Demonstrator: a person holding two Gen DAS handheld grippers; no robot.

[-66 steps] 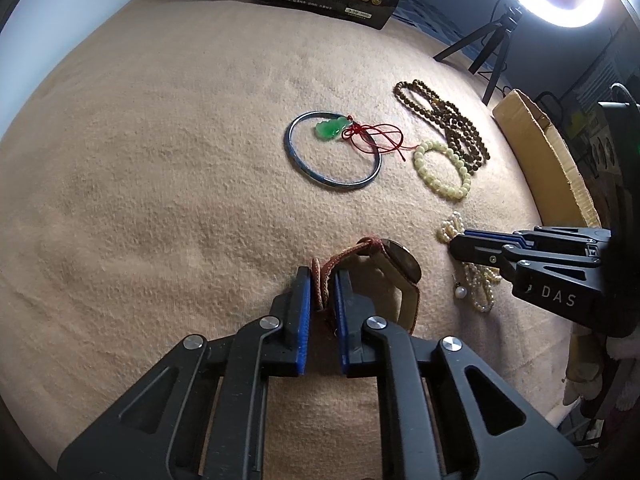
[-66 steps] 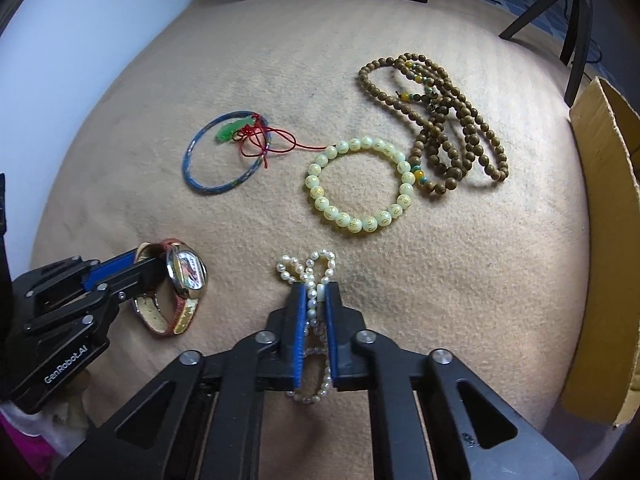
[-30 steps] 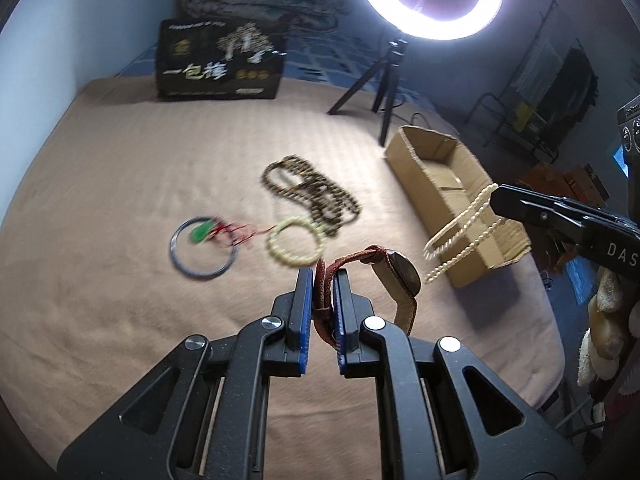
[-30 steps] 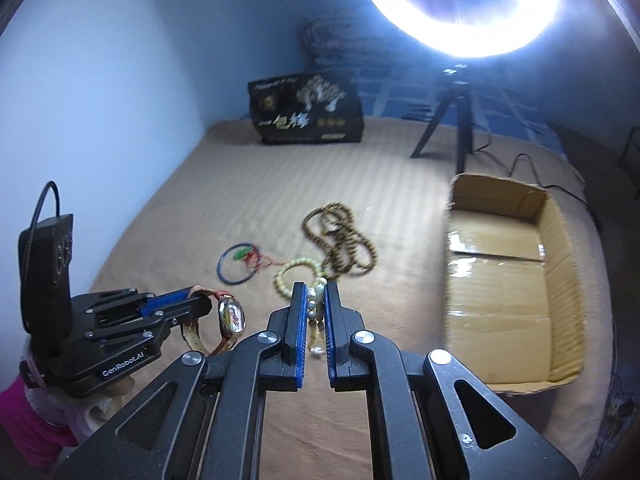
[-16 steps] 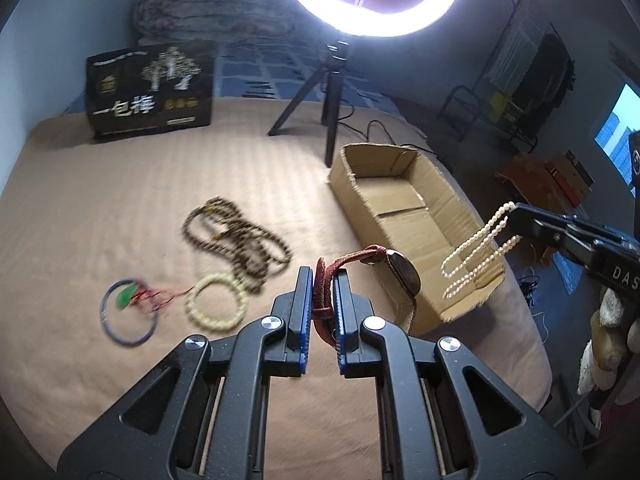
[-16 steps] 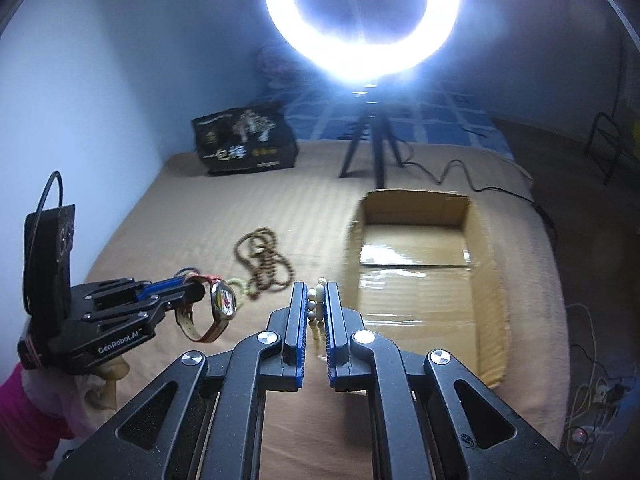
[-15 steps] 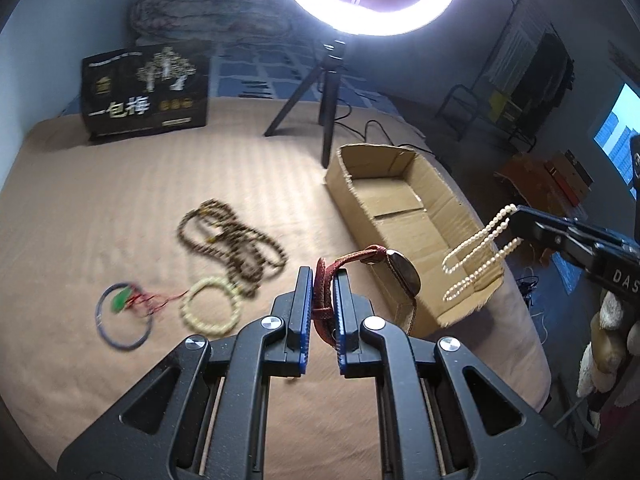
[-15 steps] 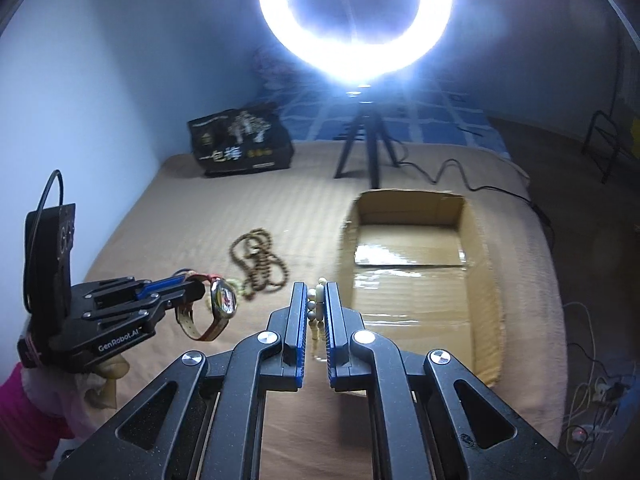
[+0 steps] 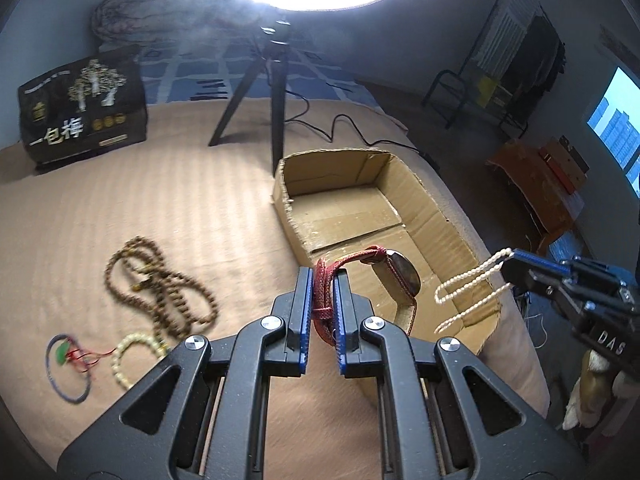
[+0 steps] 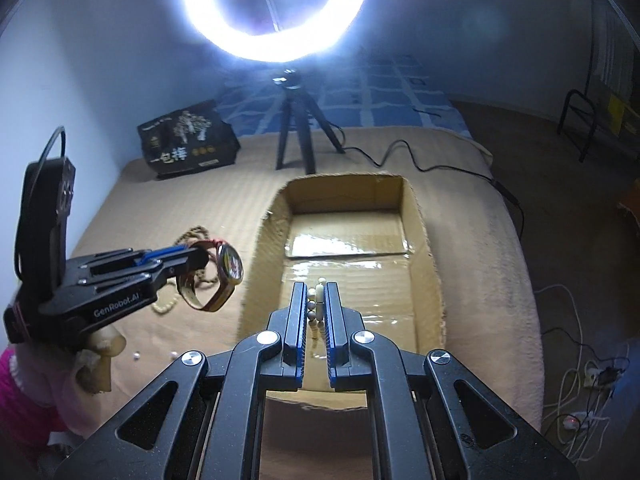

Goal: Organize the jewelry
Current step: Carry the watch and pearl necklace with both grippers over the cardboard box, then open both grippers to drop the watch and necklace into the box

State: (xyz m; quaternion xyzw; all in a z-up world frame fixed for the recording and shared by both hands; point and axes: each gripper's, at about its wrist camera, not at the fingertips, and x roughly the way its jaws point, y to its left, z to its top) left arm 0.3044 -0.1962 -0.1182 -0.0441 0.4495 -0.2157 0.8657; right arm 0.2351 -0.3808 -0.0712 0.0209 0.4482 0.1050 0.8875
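Note:
My left gripper (image 9: 322, 280) is shut on the red strap of a wristwatch (image 9: 402, 278) and holds it in the air just left of an open cardboard box (image 9: 448, 236). My right gripper (image 10: 316, 294) is shut on a white pearl necklace (image 10: 319, 300), above the near half of the box (image 10: 424, 240). In the left wrist view the pearls (image 9: 468, 284) hang in loops from the right gripper (image 9: 510, 266) over the box's near right corner. In the right wrist view the watch (image 10: 228, 272) hangs from the left gripper (image 10: 202, 258).
On the tan blanket (image 9: 120, 216) lie a brown bead necklace (image 9: 160, 284), a pale bead bracelet (image 9: 132, 354) and a blue bangle with a green pendant (image 9: 66, 366). A ring light on a tripod (image 9: 272, 92) and a black printed box (image 9: 82, 114) stand at the back.
Both grippers have lifted the watch and the pearls off the blanket and carried them right, toward the cardboard box. The box now sits closer and more central in both views.

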